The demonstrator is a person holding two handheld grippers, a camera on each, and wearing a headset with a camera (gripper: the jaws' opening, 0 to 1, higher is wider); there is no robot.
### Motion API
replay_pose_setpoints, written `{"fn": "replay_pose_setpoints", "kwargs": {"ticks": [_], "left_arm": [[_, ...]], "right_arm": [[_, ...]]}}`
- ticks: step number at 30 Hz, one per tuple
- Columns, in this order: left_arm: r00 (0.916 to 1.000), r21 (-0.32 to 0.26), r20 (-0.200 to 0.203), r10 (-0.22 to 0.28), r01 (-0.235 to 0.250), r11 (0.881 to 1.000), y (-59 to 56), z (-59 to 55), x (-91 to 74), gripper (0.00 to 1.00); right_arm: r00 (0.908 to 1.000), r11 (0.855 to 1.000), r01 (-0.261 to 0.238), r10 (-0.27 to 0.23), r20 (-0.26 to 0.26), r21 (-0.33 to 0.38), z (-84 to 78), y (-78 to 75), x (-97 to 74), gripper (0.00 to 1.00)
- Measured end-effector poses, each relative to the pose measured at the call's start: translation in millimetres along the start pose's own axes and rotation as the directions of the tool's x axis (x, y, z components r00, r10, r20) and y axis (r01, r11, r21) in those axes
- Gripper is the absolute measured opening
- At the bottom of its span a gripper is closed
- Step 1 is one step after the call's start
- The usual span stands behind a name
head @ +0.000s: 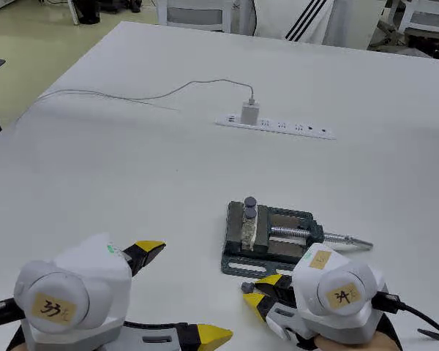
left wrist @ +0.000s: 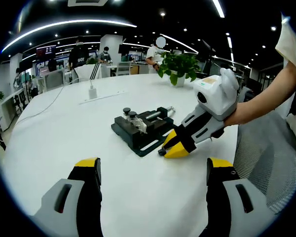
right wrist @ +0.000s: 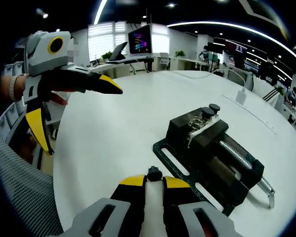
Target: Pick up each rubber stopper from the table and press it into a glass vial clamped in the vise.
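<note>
Right claw (right wrist: 155,181) is clamped on a small dark rubber stopper (right wrist: 154,173), low over the white desk (head: 132,161), just off the near corner of the black metal vise (right wrist: 214,148). In the right gripper view the vise lies up and right of my tips, its long axis running down to the screw handle at lower right. The upright glass vials (right wrist: 195,123) stand at its upper end. Two dark caps (right wrist: 210,109) already top them; whether an open mouth is left, I can't tell. Nothing stands between. Left claw (left wrist: 153,164) hangs wide apart at the head view's lower left, farther off. The white power strip (head: 278,125) lies well beyond.
</note>
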State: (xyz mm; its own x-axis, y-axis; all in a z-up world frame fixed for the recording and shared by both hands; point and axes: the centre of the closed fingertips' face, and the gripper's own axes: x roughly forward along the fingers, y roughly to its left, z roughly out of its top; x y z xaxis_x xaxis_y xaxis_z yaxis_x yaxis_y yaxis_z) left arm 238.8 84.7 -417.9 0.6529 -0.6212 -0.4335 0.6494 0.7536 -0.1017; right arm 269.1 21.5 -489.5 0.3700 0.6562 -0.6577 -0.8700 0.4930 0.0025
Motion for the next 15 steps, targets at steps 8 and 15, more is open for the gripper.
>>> {"fn": "replay_pose_setpoints", "kwargs": {"ticks": [8,15], "left_arm": [[1.0000,0.000,-0.002,-0.004,0.004,1.000,-1.0,0.2,0.3,0.87],[1.0000,0.001,-0.003,-0.007,0.007,1.000,-1.7,0.7,1.2,0.86]], "right_arm": [[0.9999,0.999,-0.010,0.010,-0.009,-0.033,-0.4,1.8,0.0,0.11],[1.0000,0.999,-0.004,0.004,-0.008,-0.051,0.4,-1.2,-1.5,0.09]]}}
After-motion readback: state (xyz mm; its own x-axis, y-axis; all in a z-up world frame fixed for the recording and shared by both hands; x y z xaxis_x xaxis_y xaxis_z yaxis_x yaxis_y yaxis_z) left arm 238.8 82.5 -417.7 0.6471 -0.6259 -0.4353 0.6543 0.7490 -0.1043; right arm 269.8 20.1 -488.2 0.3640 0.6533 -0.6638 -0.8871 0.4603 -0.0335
